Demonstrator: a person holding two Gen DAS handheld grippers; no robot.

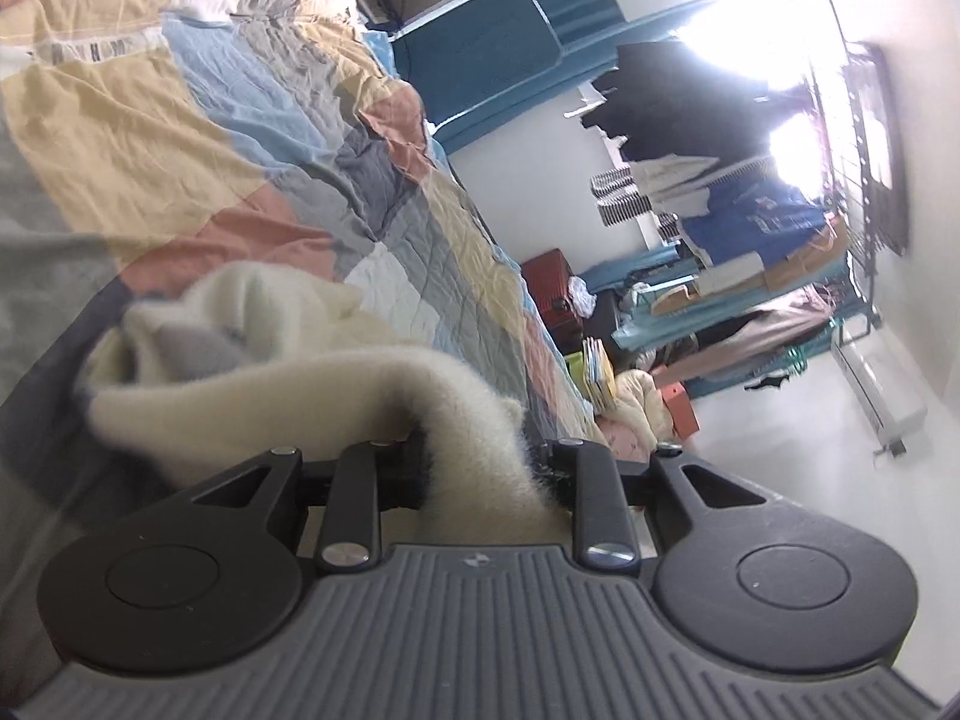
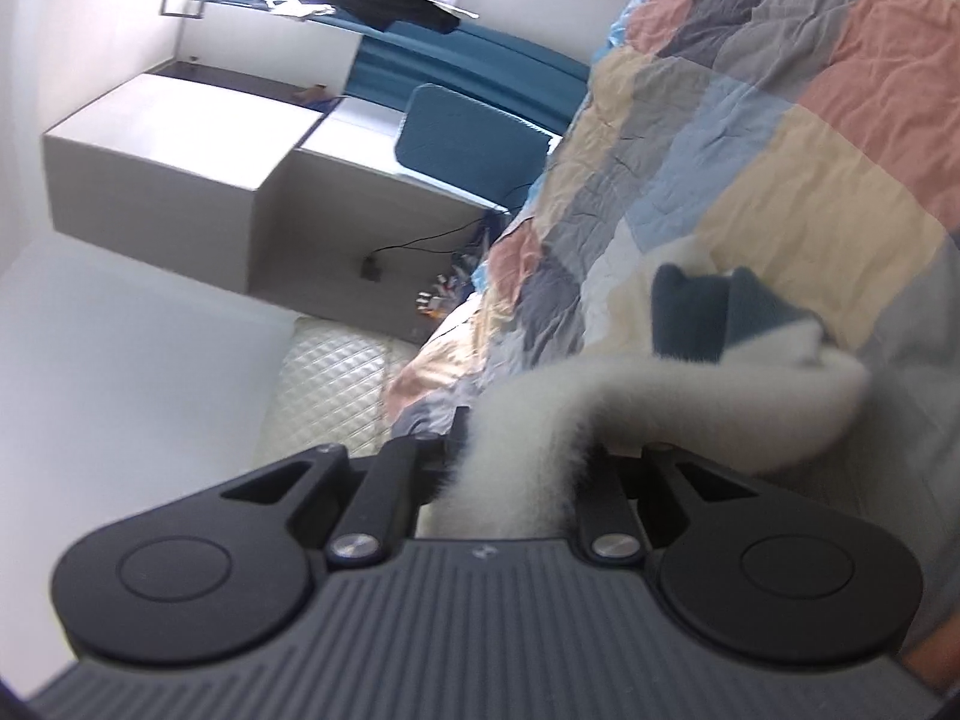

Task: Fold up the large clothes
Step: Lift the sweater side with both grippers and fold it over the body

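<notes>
Beneath me spreads the patchwork quilt (image 1: pixel 180 138), with my cream fleece garment (image 1: pixel 258 324) bunched on it. My left gripper (image 1: pixel 480 468) and right gripper (image 2: pixel 510 474) each pinch an edge. I judge I'm mid-lift; next I should pull the edges apart and lay it flat.

A bed (image 1: pixel 180 138) carries everything here, covered by a crumpled patchwork quilt (image 2: pixel 750 138) of cream, pale blue, grey, salmon and white squares. The quilt hangs over the bed's edge on both sides. A fluffy cream garment (image 1: pixel 270 324) lies bunched directly on the quilt, near that edge; a grey-blue patch shows among its folds. Part of it lifts off the quilt in a raised strip. Toward the far end of the bed the quilt piles into looser folds.
</notes>
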